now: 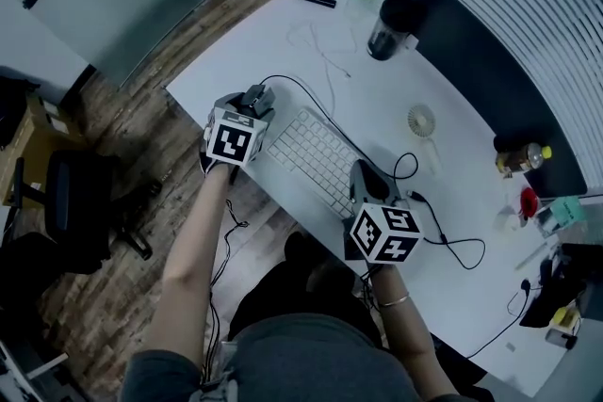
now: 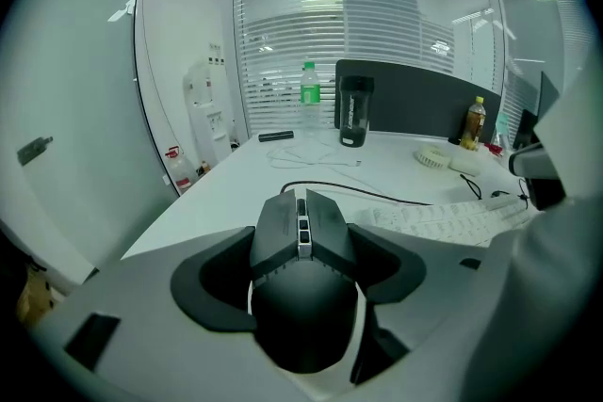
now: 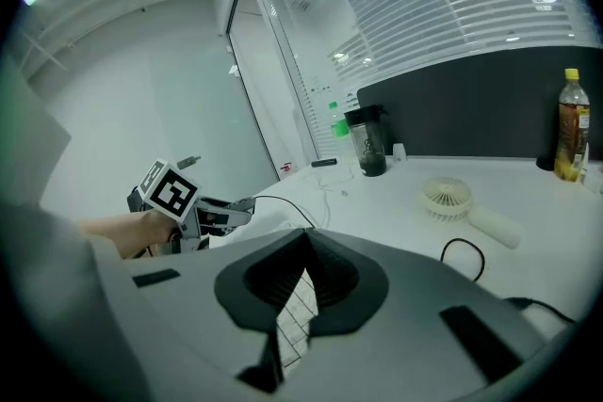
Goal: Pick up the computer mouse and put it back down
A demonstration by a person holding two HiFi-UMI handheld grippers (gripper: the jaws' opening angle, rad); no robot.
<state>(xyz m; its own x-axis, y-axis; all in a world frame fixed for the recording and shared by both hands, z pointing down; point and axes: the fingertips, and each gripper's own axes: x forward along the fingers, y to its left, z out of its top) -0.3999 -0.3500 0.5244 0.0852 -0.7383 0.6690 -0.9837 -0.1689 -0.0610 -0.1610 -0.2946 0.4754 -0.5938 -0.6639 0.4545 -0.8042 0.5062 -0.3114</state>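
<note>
The black wired computer mouse (image 2: 303, 297) is sitting between the jaws of the left tool (image 2: 306, 240), which are clamping its sides. It is lying near the front edge of the white surface (image 1: 283, 42), just beside the left end of the white keyboard (image 1: 316, 160). The right tool (image 3: 306, 235) is hovering over the keyboard's right end, its jaws pressing together on nothing.

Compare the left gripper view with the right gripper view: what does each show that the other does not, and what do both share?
Only the left gripper view plainly shows the black computer mouse, gripped between that gripper's jaws. Only the right gripper view shows the left gripper from outside, with its marker cube and the hand holding it. Both show the white keyboard, green-capped bottle, dark tumbler, small white fan and yellow-capped bottle.
</note>
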